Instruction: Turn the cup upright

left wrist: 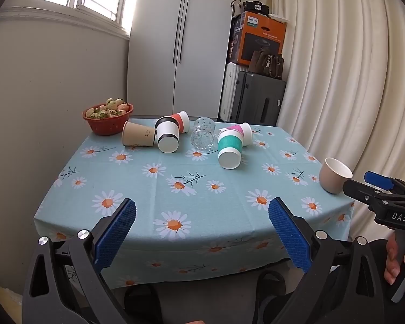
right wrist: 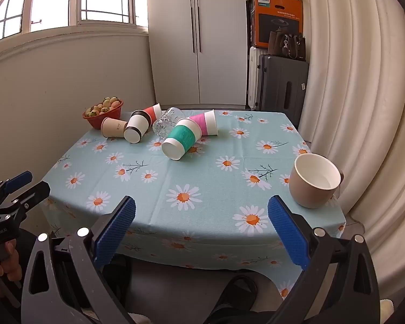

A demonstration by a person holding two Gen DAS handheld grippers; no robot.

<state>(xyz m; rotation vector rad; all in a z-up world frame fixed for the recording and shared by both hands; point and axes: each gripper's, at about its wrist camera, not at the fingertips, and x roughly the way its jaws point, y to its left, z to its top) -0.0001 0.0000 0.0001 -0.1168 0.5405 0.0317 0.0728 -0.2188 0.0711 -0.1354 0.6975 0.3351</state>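
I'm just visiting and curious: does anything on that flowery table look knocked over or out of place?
Yes. Several cups lie on their sides at the far end: the kraft cup, black-banded cup, glass tumbler, teal-sleeved cup and pink-sleeved cup. Only the beige cup stands upright, near the right edge.

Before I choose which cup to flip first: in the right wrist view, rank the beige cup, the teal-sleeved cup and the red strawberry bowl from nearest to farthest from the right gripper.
From the right gripper:
1. Beige cup, upright near the table's right edge, just past the right finger.
2. Teal-sleeved cup, on its side mid-table.
3. Red strawberry bowl, far left corner, by the wall.
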